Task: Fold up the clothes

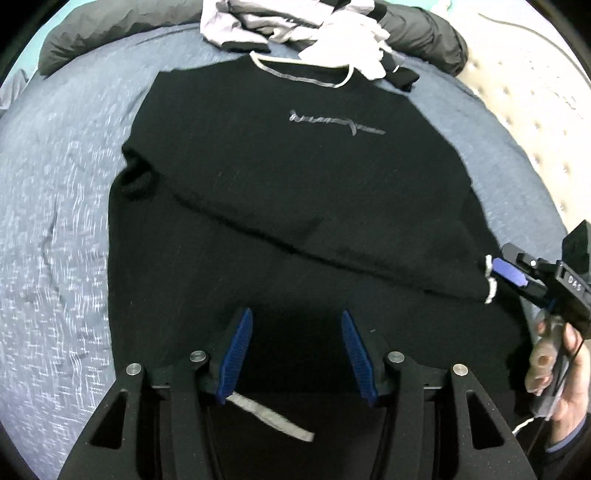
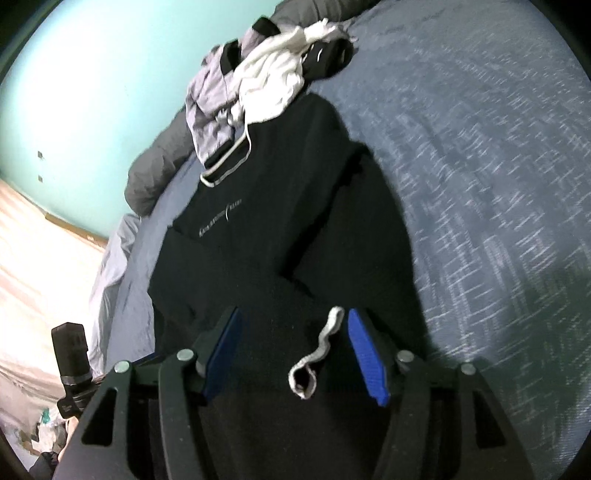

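Now the black sweater (image 1: 295,177) lies face up on the bed (image 1: 62,184), a sleeve (image 1: 332,254) crossed over its body

Left tongs (image 1: 295,350) hang released above the hem; right tongs (image 2: 291,354) gape around the pale cuff (image 2: 314,358), likely placing that sleeve; unfolded clothes (image 1: 288,22) heaped beyond the collar, turquoise wall (image 2: 92,92) behind

Black tongs (image 1: 297,350), ribbed blue pads (image 1: 236,354)
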Demonstrator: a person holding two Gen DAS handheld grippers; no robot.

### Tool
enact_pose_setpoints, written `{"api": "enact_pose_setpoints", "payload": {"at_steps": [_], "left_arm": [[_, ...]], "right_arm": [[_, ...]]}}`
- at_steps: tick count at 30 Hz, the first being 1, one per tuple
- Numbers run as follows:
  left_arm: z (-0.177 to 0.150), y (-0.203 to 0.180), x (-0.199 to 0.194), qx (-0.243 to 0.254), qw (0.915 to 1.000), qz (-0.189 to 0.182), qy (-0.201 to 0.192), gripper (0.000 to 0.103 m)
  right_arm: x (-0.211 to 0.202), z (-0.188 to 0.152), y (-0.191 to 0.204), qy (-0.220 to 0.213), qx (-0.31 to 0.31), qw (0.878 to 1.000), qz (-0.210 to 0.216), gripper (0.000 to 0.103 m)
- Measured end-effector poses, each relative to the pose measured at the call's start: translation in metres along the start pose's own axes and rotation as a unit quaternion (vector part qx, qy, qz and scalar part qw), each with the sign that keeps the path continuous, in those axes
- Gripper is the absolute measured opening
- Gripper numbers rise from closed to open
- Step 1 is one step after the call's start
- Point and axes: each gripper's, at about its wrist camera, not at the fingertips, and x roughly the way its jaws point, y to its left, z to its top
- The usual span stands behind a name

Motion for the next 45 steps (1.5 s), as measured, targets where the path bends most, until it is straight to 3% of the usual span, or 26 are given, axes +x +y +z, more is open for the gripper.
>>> {"api": "enact_pose_setpoints", "payload": {"at_steps": [8,13,15,18,32,45], "left_arm": [[-0.009,0.014,0.003,-0.019,0.9997,-0.010,-0.007,0.055],[-0.014,0.022,0.000,-0.031,0.9993,-0.015,-0.015,0.055],[-0.016,0.026,-0.011,-0.030,0.9992,-0.016,-0.022,0.055],[-0.018,0.035,-0.031,-0.027,0.9990,-0.010,-0.033,0.055],[-0.033,0.084,-0.096,-0.080,0.9924,-0.034,-0.087,0.055],[-0.028,0.123,-0.075,-0.096,0.9923,-0.003,-0.079,0.055]], "right_arm": [[0.007,-0.009,0.001,0.025,-0.005,0.999,-0.025,0.059],[0.013,-0.012,0.000,0.026,-0.004,0.999,-0.027,0.039],[0.013,-0.012,0.000,0.023,-0.005,0.999,-0.030,0.017],[0.010,-0.013,0.000,0.017,-0.003,0.999,-0.028,0.004],[-0.062,-0.025,0.058,-0.002,-0.034,0.999,-0.010,0.003],[-0.028,-0.048,0.015,0.033,-0.001,0.998,-0.053,0.003]]}}
